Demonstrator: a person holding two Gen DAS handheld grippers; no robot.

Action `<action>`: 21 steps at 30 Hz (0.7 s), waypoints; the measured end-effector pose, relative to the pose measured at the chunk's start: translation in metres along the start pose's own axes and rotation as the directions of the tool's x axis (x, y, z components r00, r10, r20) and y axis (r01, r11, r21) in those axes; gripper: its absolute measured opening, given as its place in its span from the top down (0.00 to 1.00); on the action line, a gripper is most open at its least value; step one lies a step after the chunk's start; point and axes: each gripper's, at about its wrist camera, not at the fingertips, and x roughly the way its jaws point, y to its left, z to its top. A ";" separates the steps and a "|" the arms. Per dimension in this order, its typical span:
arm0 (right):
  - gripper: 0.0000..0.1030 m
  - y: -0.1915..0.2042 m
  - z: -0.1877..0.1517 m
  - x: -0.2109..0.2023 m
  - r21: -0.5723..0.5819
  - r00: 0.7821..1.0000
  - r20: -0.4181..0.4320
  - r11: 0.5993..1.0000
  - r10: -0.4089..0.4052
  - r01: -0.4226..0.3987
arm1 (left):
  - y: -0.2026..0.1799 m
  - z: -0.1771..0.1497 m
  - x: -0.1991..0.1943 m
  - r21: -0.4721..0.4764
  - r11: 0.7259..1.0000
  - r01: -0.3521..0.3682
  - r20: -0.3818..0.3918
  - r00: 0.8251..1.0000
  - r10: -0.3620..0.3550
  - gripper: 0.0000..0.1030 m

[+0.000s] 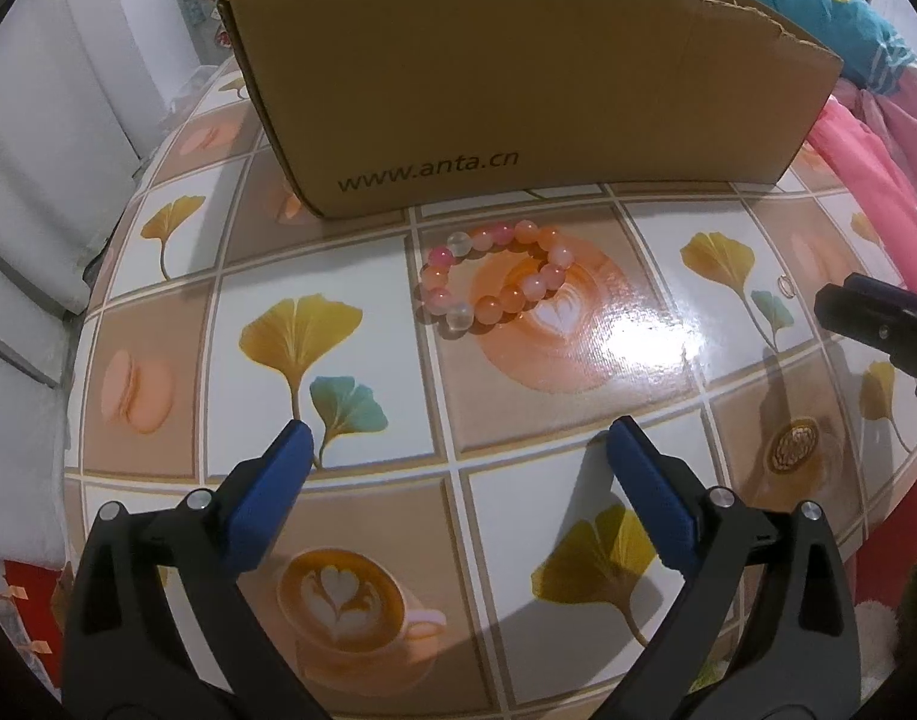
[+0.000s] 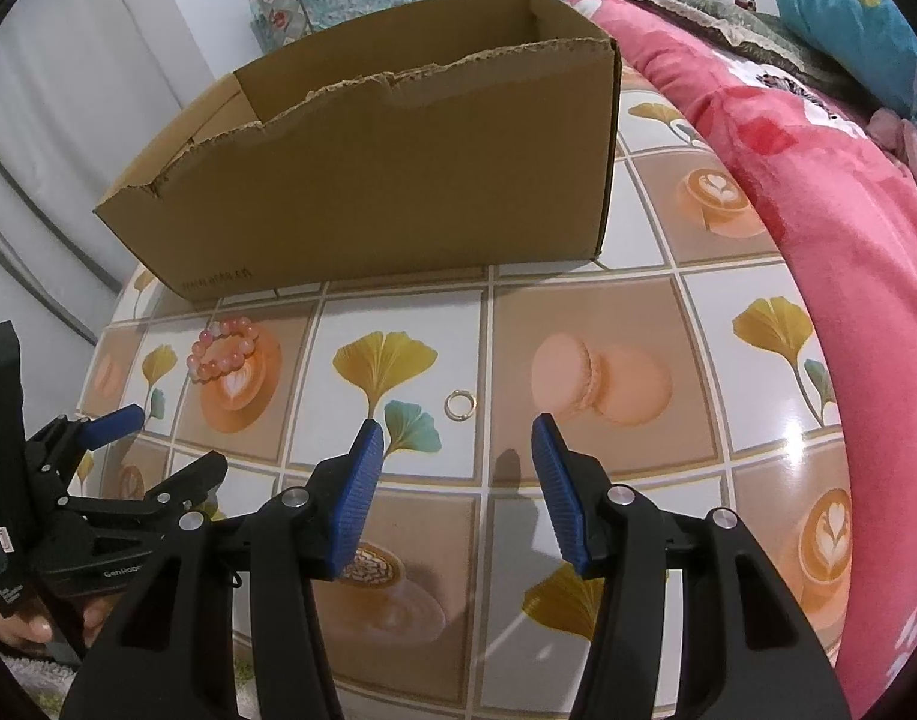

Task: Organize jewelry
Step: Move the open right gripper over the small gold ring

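Note:
A bracelet of pink, orange and clear beads [image 1: 494,276] lies on the patterned tabletop [image 1: 350,276], just in front of an open cardboard box [image 1: 518,90]. My left gripper [image 1: 461,432] hovers short of the bracelet, its blue pads spread wide with nothing between them. A small gold ring [image 2: 458,405] lies on the table straight ahead of my right gripper [image 2: 457,426], whose jaws stand partly apart and empty. The right wrist view also shows the bracelet [image 2: 224,348], the box [image 2: 398,180] and the left gripper [image 2: 164,444] at the far left, held by a hand [image 2: 26,624].
A pink quilt [image 2: 818,210] bulges over the table's right side, with a blue pillow [image 2: 848,18] behind it. White panels [image 1: 50,150] stand off the table's left edge. The box's front wall is torn along its top.

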 end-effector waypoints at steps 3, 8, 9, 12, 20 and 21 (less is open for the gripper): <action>0.51 0.000 0.000 0.001 0.001 1.000 -0.004 1.000 0.000 0.000 | -0.004 -0.001 -0.002 0.000 1.000 -0.001 0.000 1.000 0.001 0.08; 0.51 -0.002 0.000 0.004 0.010 1.000 -0.015 1.000 -0.002 0.003 | -0.010 0.001 -0.001 0.005 1.000 -0.003 0.006 1.000 0.003 0.08; 0.51 -0.002 0.000 0.004 0.012 1.000 -0.017 1.000 -0.004 0.004 | -0.009 0.002 0.000 0.006 1.000 -0.002 0.007 1.000 0.002 0.08; 0.51 -0.003 -0.001 0.006 0.016 1.000 -0.024 1.000 -0.004 0.004 | -0.010 0.001 0.000 0.009 1.000 -0.002 0.008 1.000 0.002 0.08; 0.51 -0.004 -0.001 0.008 0.017 1.000 -0.028 1.000 -0.006 0.007 | -0.009 0.001 0.001 0.013 1.000 0.000 0.013 1.000 0.000 0.08; 0.51 -0.004 -0.001 0.008 0.016 1.000 -0.029 1.000 -0.005 0.006 | -0.009 0.001 0.001 0.013 1.000 -0.001 0.012 1.000 0.000 0.08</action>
